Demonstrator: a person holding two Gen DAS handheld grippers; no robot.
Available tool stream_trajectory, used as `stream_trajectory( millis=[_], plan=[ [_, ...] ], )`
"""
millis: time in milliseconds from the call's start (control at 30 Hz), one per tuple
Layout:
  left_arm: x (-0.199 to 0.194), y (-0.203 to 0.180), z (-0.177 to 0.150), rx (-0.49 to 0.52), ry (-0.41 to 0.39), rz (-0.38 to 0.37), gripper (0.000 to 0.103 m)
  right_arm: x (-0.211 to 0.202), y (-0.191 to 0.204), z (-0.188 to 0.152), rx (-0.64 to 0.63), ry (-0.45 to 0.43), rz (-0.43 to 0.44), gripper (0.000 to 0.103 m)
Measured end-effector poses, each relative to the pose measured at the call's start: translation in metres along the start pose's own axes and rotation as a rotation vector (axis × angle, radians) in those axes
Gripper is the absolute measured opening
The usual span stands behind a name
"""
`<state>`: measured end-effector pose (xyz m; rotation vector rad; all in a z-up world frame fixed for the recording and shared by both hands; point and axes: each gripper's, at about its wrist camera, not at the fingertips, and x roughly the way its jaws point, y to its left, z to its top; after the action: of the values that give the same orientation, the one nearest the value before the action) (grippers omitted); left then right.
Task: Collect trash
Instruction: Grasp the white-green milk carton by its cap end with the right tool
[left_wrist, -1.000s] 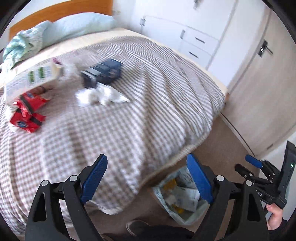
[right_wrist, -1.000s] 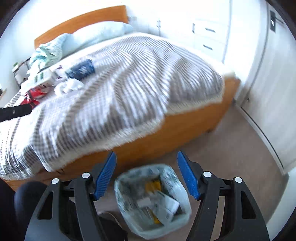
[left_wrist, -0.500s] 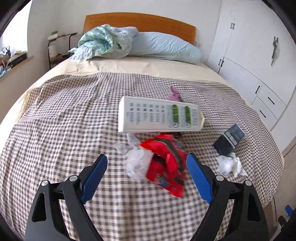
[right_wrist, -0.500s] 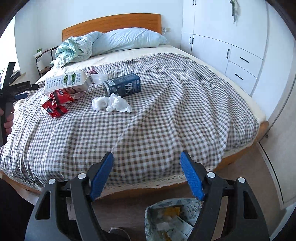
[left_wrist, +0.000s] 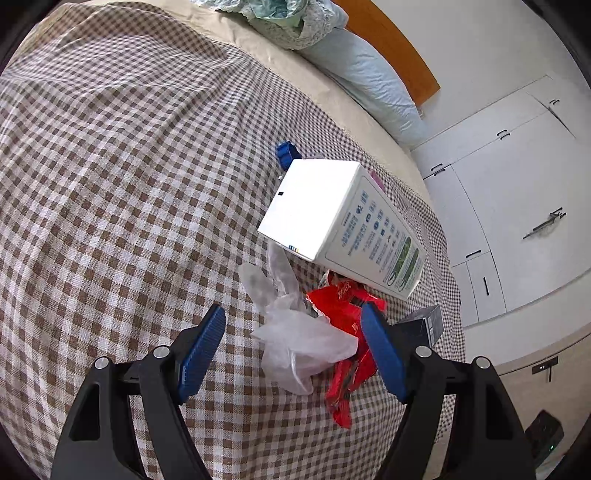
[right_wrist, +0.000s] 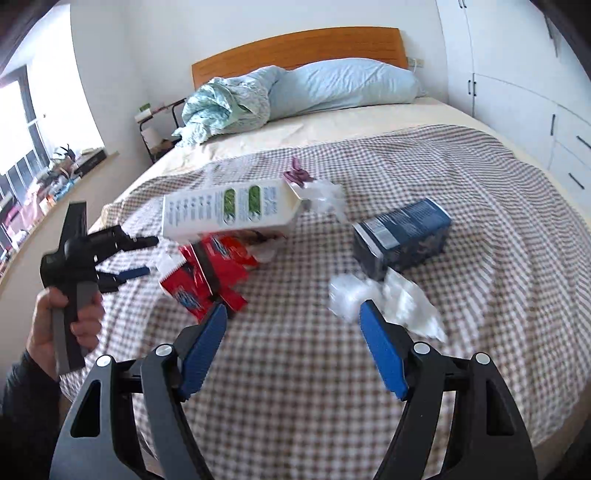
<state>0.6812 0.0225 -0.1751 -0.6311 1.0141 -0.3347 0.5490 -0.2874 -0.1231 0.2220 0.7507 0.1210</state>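
Lying flat, white carton (right_wrist: 229, 210) points sideways across bedspread (right_wrist: 461, 177).

We see a bedroom w/ white walls (right_wrist: 122, 62). The bed (right_wrist: 369, 122) has a wooden headboard (right_wrist: 295, 48), a cream sheet and a brown-white checked blanket (right_wrist: 461, 192) on top. By the headboard lie a light blue pillow (right_wrist: 343, 86) and a crumpled pale green cloth (right_wrist: 225, 105). At right stand white wardrobes (right_wrist: 517, 74) w/ dark handles and drawers. At left, daylight comes strong through a window (right_wrist: 14, 122); its sill (right_wrist: 55, 184) is cluttered. Beside the bed we see a small black-framed nightstand (right_wrist: 159, 129).
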Motion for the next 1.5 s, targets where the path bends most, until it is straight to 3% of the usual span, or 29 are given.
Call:
stream_trajectory(
  millis=[100,233,367,467,500,533,600,633,733,867,1033,1133,1233,1300,1367,1433,1500],
  plan=[
    [-0.008,0.006,0.009,0.039,-0.024,0.047,0.072,0.044,0.002,0.043,0.043,-0.002,0.031,0.071],
    [-0.012,0.014,0.016,0.062,-0.039,0.111,0.072,0.113,-0.001,0.087,0.029,0.045,-0.030,0.069],
    [-0.014,0.020,0.024,0.055,-0.039,0.111,0.074,0.158,-0.008,0.101,0.033,0.121,-0.065,0.040],
    [-0.012,0.019,0.026,0.070,-0.044,0.115,0.074,0.182,-0.009,0.100,0.027,0.164,-0.116,0.037],
    [-0.012,0.018,0.027,0.075,-0.044,0.113,0.074,0.187,-0.014,0.099,0.043,0.178,-0.114,0.036],
    [-0.013,0.014,0.024,0.079,-0.042,0.113,0.074,0.191,-0.017,0.098,0.069,0.190,-0.098,0.023],
    [-0.014,0.007,0.019,0.096,-0.043,0.113,0.074,0.190,-0.024,0.094,0.149,0.187,-0.044,0.014],
    [-0.015,0.005,0.018,0.106,-0.046,0.113,0.074,0.184,-0.024,0.095,0.179,0.169,-0.005,0.003],
    [-0.016,-0.001,0.018,0.129,-0.057,0.119,0.074,0.146,-0.016,0.106,0.163,0.082,-0.015,0.003],
    [-0.019,-0.008,0.015,0.155,-0.069,0.136,0.074,0.069,-0.012,0.129,0.051,-0.088,-0.173,0.003],
    [-0.030,-0.029,0.004,0.223,-0.113,0.128,0.074,-0.041,-0.025,0.128,-0.224,-0.319,-0.596,0.003],
    [-0.031,-0.051,-0.009,0.292,-0.126,0.105,0.074,-0.082,-0.060,0.110,-0.306,-0.333,-0.788,0.003],
    [-0.019,-0.076,-0.026,0.371,-0.112,0.123,0.074,-0.092,-0.098,0.082,-0.410,-0.312,-0.935,0.003],
    [-0.009,-0.088,-0.036,0.403,-0.097,0.132,0.074,-0.081,-0.109,0.052,-0.527,-0.274,-1.009,0.003],
    [-0.003,-0.096,-0.045,0.411,-0.081,0.130,0.074,-0.058,-0.116,0.016,-0.633,-0.198,-1.017,0.004],
    [0.003,-0.102,-0.053,0.418,-0.064,0.125,0.074,-0.052,-0.107,-0.017,-0.722,-0.258,-1.074,0.004],
    [0.008,-0.107,-0.061,0.442,-0.055,0.132,0.074,-0.066,-0.091,-0.036,-0.762,-0.323,-1.003,0.006]
  ],
)
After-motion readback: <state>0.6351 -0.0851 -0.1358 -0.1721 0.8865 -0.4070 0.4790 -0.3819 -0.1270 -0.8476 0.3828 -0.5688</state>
